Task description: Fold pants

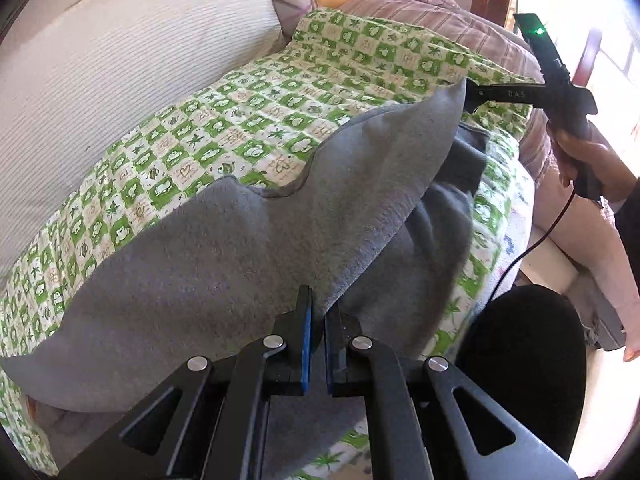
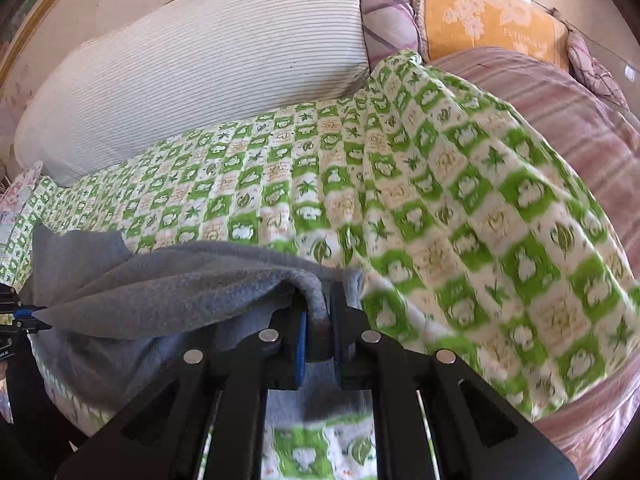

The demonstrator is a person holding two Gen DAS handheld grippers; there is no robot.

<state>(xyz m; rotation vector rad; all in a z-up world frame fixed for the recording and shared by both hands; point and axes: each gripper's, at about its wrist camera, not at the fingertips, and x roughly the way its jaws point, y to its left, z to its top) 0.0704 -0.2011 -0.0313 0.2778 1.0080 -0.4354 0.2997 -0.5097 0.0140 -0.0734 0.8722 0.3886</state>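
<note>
The grey pants [image 1: 248, 248] lie on a green-and-white checked blanket [image 1: 224, 120], with one edge lifted between my two grippers. My left gripper [image 1: 318, 312] is shut on the near edge of the pants. My right gripper [image 1: 470, 98] shows at the far right of the left wrist view, pinching the far corner and holding it up. In the right wrist view my right gripper [image 2: 320, 304] is shut on a rolled grey edge of the pants [image 2: 172, 280]. My left gripper [image 2: 34, 314] shows at the left edge there, gripping the other end.
A white ribbed pillow [image 2: 192, 72] lies behind the blanket [image 2: 460, 208]. A pink striped cover [image 2: 560, 104], a plaid cushion [image 2: 384, 12] and an orange floral cushion [image 2: 480, 16] lie at the back right. A black cable [image 1: 532, 248] hangs beside the bed edge.
</note>
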